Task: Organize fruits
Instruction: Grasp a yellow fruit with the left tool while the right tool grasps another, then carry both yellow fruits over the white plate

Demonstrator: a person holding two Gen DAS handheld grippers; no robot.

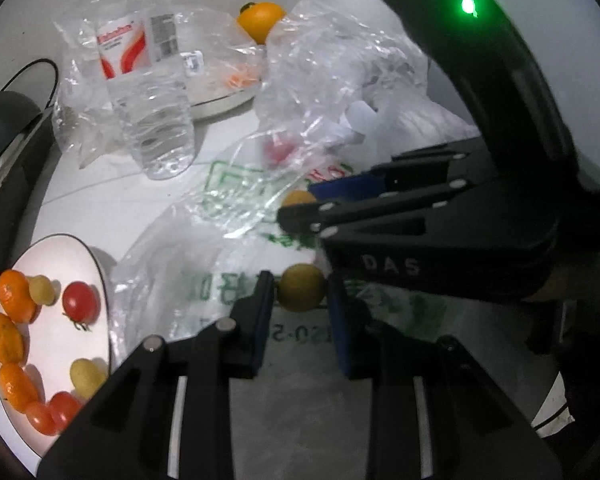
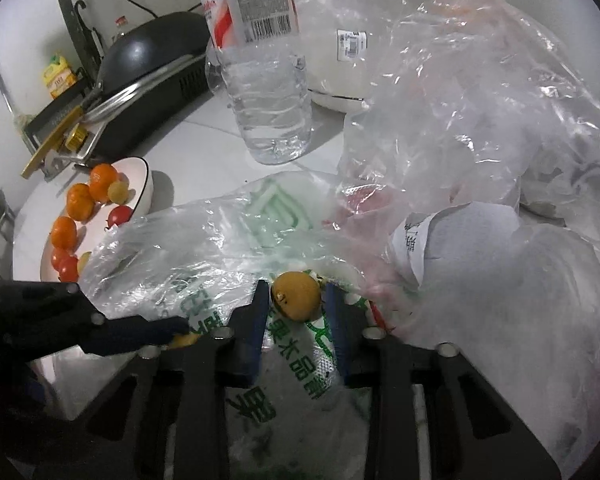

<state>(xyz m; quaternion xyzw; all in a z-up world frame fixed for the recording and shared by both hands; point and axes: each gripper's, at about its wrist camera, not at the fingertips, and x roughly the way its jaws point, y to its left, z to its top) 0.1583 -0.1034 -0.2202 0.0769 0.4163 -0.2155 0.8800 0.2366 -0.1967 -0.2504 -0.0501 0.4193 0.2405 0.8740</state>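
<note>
Red fruit [image 1: 278,151] blurred behind crumpled plastic bag [image 1: 332,80]

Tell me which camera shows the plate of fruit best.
Left wrist. There the plate sits close at lower left, seen from above, with its oranges and tomatoes spread out, though the left gripper covers its near corner. The right wrist view shows the plate smaller, at a slant, partly behind the bag.

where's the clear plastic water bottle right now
The clear plastic water bottle stands upright on the white counter, upper left in the left wrist view, behind the white plate of fruit and beside the crumpled clear plastic bags.
</note>
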